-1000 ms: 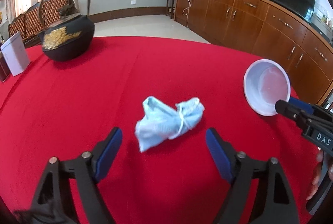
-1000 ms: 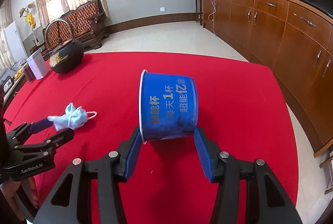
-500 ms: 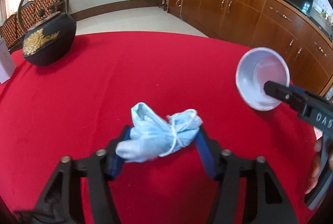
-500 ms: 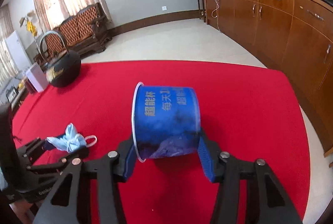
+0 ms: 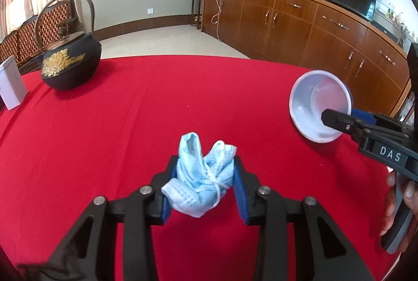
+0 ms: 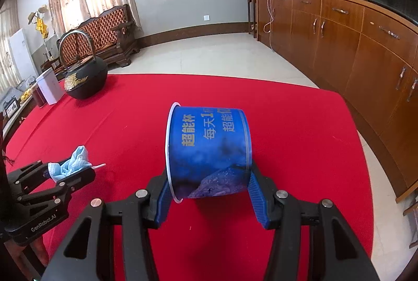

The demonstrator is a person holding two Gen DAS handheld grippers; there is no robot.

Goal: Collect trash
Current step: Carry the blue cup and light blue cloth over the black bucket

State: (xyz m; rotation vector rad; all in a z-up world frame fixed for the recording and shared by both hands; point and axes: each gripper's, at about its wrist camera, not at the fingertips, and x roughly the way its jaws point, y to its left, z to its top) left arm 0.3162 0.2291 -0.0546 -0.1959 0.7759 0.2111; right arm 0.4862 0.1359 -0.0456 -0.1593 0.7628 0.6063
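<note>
Left wrist view: my left gripper (image 5: pixel 206 183) is clamped on the crumpled mask (image 5: pixel 202 183), low in the centre of the frame, its blue pads pressed into both sides of the bundle. The mask bulges up past the fingertips and seems lifted off the red cloth (image 5: pixel 130 137), though I can't be sure. The cup (image 5: pixel 320 106) sits at the right edge of the frame, its white mouth turned toward me and tilted, held by my right gripper (image 5: pixel 337 120). So the mouth lies to the right of the mask and a little above it, well apart; I judge that gap is what the next move has to close.

Right wrist view: my right gripper (image 6: pixel 209 189) is closed on the cup (image 6: pixel 209 153), centre frame. The cup lies on its side, long axis across the frame, rim pointing left. My left gripper (image 6: pixel 70 172) with the mask (image 6: pixel 69 167) is at the lower left, on the rim's side. A kettle (image 6: pixel 85 81) stands at the upper left, far from both.
</note>
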